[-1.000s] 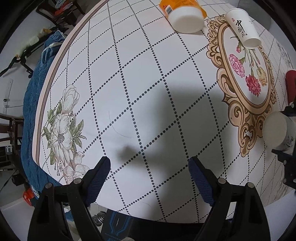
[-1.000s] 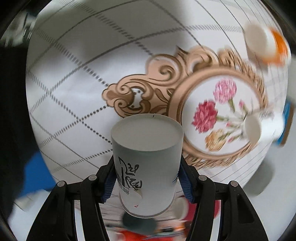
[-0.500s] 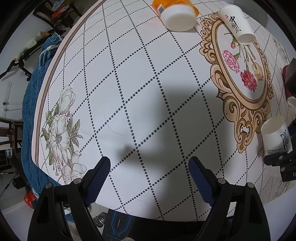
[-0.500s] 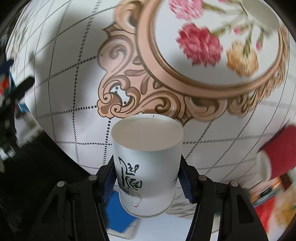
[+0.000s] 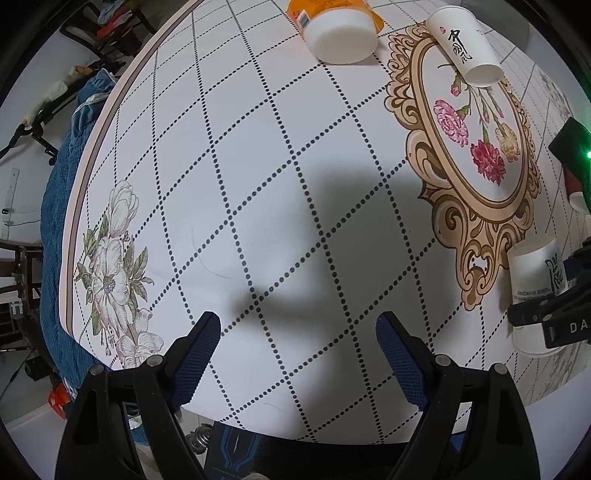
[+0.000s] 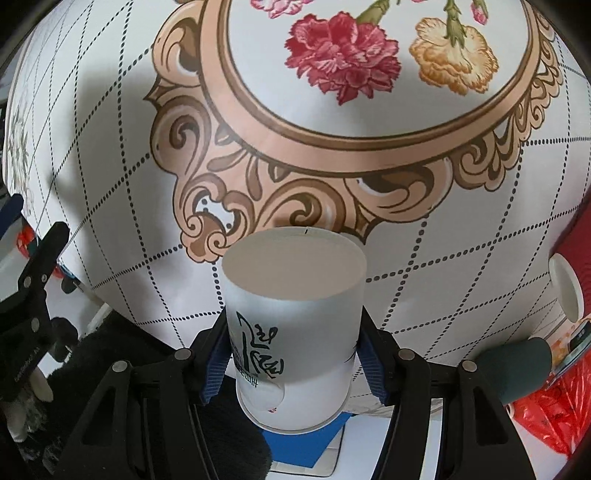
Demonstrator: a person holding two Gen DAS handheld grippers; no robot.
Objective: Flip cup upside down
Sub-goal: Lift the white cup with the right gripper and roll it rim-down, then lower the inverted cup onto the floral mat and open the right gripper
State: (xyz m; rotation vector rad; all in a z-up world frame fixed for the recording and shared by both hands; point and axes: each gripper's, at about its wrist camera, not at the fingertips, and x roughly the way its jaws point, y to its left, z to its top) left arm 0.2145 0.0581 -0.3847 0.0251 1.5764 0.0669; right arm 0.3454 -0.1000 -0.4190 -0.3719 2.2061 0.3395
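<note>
**A:** ok so what's the surface like here?

**B:** Round surface [image 5: 258, 166] with a white printed cover, dotted diamond grid, a pale flower print near the left edge and a gold scroll frame [image 6: 354, 136] with red, pink and yellow carnations inside. Blue cloth [image 5: 59, 221] hangs past the left edge, dark chairs back there too, room's kinda cluttered.

**A:** and the cup?

**B:** The white paper cup [image 6: 293, 328] is clamped in the right tool [image 6: 293, 354], blue pads squeezing both sides, closed bottom toward the camera and the rim nearest the tool. From the left view it sits bottom-up right beside the frame's tip, can't tell if the rim touches.

**A:** left tool?

**B:** left tool [image 5: 297, 354] is spread wide, nothing in it, over bare grid. Also a second paper cup [image 5: 463, 46] lying on its side, an orange tub [image 5: 336, 26], and a red cup [image 6: 570, 273] at the right.
</note>
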